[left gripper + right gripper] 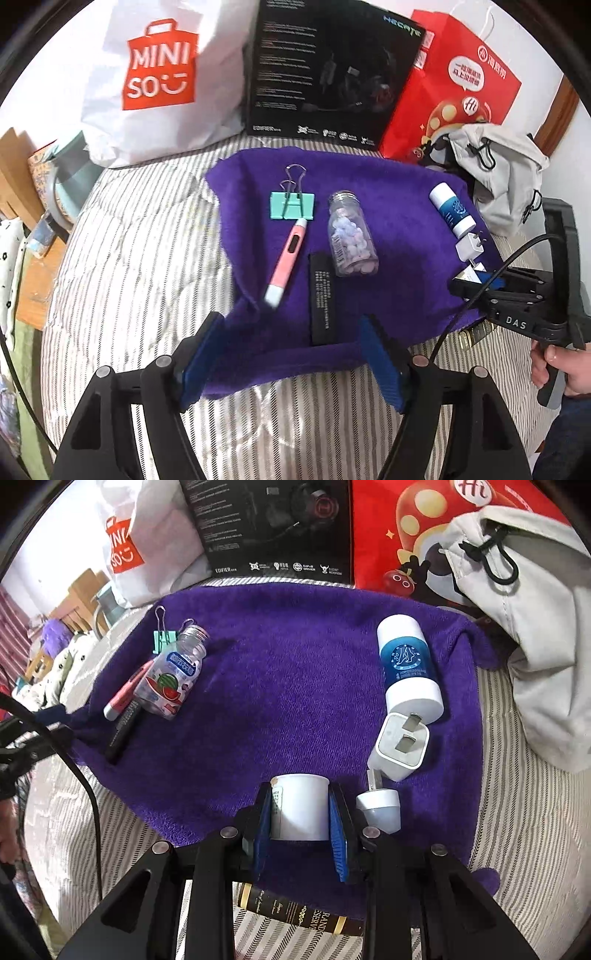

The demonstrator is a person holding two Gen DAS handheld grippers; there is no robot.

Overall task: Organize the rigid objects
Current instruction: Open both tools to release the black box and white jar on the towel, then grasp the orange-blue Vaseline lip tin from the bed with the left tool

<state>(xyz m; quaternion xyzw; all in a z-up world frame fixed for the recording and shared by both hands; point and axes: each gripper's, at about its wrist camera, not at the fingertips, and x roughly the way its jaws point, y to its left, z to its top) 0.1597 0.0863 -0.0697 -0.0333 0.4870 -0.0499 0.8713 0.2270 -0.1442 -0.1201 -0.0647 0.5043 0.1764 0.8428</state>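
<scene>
A purple towel (295, 672) lies spread on a striped bed, and every place below is given from it.

Largest first, one blue-and-white tube (408, 668) lies at the towel's right side. It looks stiff and light, and round enough to roll, so a grip across its middle seems best. One clear bottle (351, 236) of pale tablets lies left of the towel's centre. It is probably hard and slick, likely safest taken around the body. One white tub (301, 806) sits at the near edge, clamped between the pads of the right tongs (301, 834), whose jaws are closed onto its sides. It seems light and rigid.

One black bar (320, 299) lies flat near the left front, thin and stiff, best pinched across its width. One pink pen (286, 258) lies beside it, slim and light. One green clip (292, 205) sits behind the pen; the flat body offers a surer hold than the wire loops. Two white plugs are at the right: a square one (400, 747) touching the tube's end, a round one (380, 806) just beside the tub. Both look hard and light.

The left tongs (291, 363) hover over the towel's near left edge, jaws wide apart, holding nothing.
</scene>
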